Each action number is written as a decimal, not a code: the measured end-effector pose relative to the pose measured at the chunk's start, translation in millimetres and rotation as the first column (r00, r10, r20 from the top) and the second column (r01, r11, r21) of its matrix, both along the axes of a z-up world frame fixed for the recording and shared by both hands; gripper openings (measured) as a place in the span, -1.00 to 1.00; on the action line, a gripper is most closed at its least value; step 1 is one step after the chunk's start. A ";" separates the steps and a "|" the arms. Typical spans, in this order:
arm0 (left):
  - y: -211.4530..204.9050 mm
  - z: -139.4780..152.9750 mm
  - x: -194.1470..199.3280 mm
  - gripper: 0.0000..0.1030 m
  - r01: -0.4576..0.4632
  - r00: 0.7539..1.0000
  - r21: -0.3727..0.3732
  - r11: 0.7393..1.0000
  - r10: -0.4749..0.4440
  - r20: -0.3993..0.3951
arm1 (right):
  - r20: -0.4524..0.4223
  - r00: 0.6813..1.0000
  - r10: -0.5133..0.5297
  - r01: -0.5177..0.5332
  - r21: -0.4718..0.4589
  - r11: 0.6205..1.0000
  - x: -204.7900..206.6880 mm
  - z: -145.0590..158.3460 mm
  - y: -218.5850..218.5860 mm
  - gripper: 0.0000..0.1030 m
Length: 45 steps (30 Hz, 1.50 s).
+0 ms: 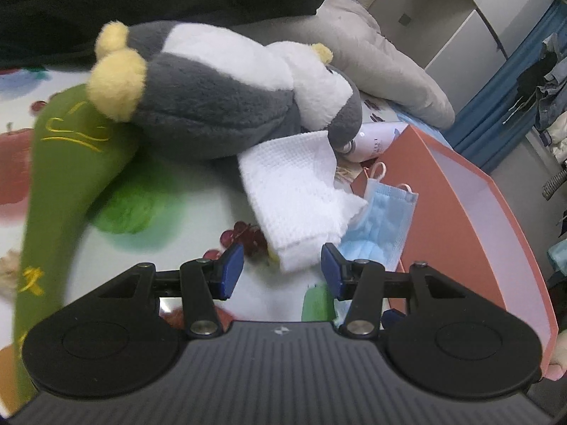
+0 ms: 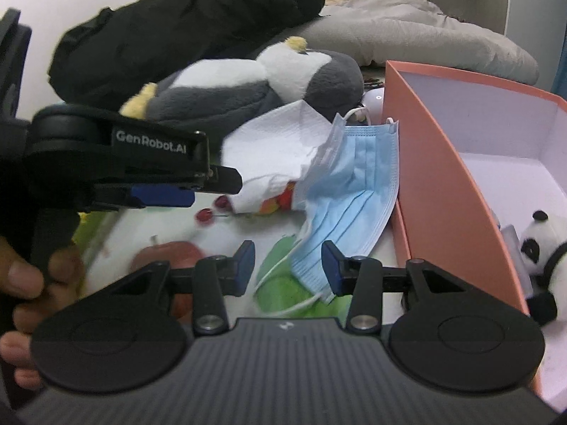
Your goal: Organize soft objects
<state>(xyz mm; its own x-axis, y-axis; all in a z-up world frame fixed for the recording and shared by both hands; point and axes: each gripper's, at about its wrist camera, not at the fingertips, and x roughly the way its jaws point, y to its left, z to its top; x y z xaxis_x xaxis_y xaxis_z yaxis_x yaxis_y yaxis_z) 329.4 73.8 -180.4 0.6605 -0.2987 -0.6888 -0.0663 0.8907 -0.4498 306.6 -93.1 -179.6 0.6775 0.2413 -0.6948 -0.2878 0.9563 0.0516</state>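
A grey and white penguin plush (image 1: 226, 95) lies on the fruit-print cloth (image 1: 198, 198); it also shows in the right wrist view (image 2: 248, 81). A white towel (image 1: 294, 191) lies in front of it, its near end between the fingers of my open left gripper (image 1: 282, 271). A blue face mask (image 1: 379, 223) lies against the pink box (image 1: 460, 212). In the right wrist view my open right gripper (image 2: 287, 267) hovers just over the mask's (image 2: 354, 191) lower edge, with the towel (image 2: 276, 152) beyond. A panda plush (image 2: 542, 262) sits inside the box (image 2: 443, 184). The left gripper (image 2: 177, 191) shows at left.
A green plush (image 1: 71, 177) lies at left. A black garment (image 2: 184, 24) and a grey cushion (image 2: 425, 39) lie behind. A white bottle (image 1: 375, 140) lies behind the towel. White furniture (image 1: 460, 17) stands at the back right.
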 end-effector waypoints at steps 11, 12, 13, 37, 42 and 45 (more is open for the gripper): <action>-1.3 -16.9 26.2 -0.71 0.007 1.000 -0.039 0.999 -0.008 -0.015 | -0.041 0.999 0.003 -0.003 -0.014 1.000 22.6 -20.1 3.5 -0.89; -2.2 -14.4 25.3 -0.80 0.009 1.000 -0.031 0.999 -0.009 -0.008 | -0.039 0.999 0.008 -0.008 -0.016 1.000 21.4 -17.8 3.4 -0.90; -3.0 -10.7 23.3 -0.81 0.006 1.000 -0.018 1.000 -0.006 0.000 | -0.034 0.999 0.010 -0.011 -0.018 1.000 20.0 -15.7 3.5 -0.90; 17.6 42.6 -143.8 -0.86 -0.090 0.996 0.012 0.996 0.089 0.031 | 0.034 0.994 0.108 -0.106 -0.056 0.993 -97.0 43.7 -1.6 -0.91; 19.9 36.3 -182.6 -0.86 -0.108 0.994 0.011 0.994 0.108 -0.001 | 0.001 0.989 0.145 -0.145 -0.069 0.987 -126.9 42.3 0.2 -0.91; 21.7 32.6 -202.1 -0.86 -0.118 0.993 0.012 0.993 0.118 -0.026 | -0.035 0.987 0.157 -0.159 -0.083 0.984 -138.8 37.1 -0.4 -0.91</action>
